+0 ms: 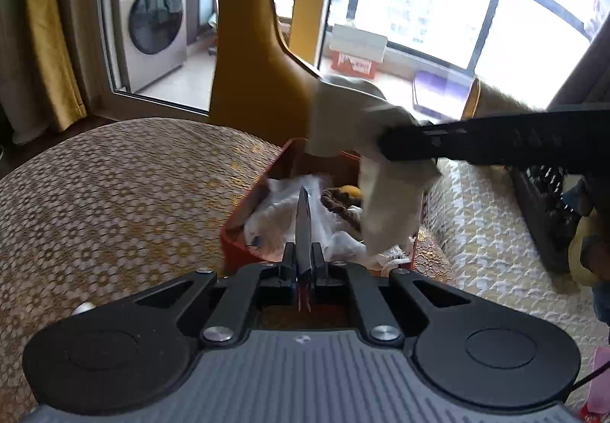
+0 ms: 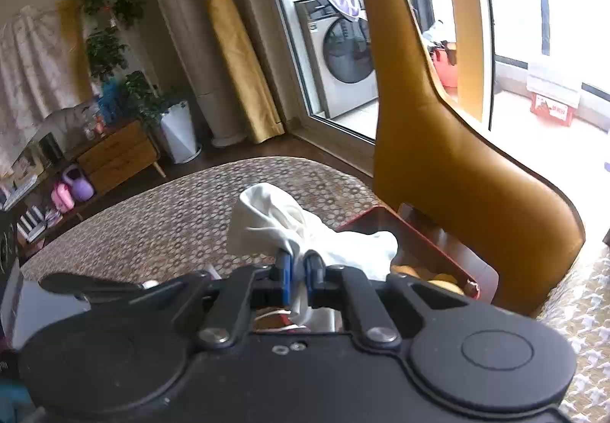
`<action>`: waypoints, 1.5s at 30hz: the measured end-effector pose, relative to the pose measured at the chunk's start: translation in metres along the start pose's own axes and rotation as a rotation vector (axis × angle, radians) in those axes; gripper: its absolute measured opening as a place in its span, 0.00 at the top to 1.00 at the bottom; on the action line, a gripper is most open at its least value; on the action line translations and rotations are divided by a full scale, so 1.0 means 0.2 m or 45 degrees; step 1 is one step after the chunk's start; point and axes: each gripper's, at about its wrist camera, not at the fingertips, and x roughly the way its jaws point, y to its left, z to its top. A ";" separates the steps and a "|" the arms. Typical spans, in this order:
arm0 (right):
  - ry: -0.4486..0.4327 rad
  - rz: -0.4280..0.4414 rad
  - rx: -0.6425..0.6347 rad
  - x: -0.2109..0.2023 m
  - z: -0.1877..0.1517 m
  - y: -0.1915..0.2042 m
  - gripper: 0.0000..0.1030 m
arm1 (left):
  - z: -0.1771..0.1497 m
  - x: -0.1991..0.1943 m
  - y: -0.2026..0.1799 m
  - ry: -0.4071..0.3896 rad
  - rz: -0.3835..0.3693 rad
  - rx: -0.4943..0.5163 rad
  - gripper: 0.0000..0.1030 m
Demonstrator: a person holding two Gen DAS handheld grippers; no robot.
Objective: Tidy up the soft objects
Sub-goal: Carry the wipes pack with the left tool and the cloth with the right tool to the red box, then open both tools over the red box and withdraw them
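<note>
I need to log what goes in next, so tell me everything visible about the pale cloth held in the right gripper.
The pale cloth is off-white, thin, soft fabric, crumpled into loose folds. The right gripper is shut on a bunched middle part, so a rounded lobe stands up on one side and the rest spills down the other. In the left wrist view it hangs above the red box, blurred, clear of the table.

Box [image 1: 244, 221] on table [image 1: 114, 194], cloths [image 1: 274, 209] inside, chair [image 1: 259, 79] behind
</note>
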 end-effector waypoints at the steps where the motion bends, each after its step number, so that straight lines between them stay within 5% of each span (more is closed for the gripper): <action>1: 0.002 -0.001 0.010 0.02 0.01 -0.01 0.93 | 0.01 0.04 -0.02 0.014 0.002 0.011 0.95; 23: 0.171 -0.031 0.236 0.45 -0.14 -0.41 0.90 | 0.06 0.56 -0.16 0.201 0.016 0.065 0.95; 33: 0.240 -0.069 0.307 0.47 -0.28 -0.47 0.79 | 0.03 0.62 -0.17 0.245 0.018 0.052 0.94; 38: 0.239 -0.058 0.302 0.43 -0.28 -0.46 0.63 | 0.02 0.63 -0.18 0.254 0.027 0.066 0.92; 41: 0.228 -0.045 0.298 0.39 -0.28 -0.45 0.57 | 0.02 0.62 -0.17 0.258 0.022 0.049 0.82; 45: 0.212 -0.033 0.303 0.35 -0.27 -0.44 0.52 | 0.03 0.61 -0.17 0.252 0.008 0.039 0.23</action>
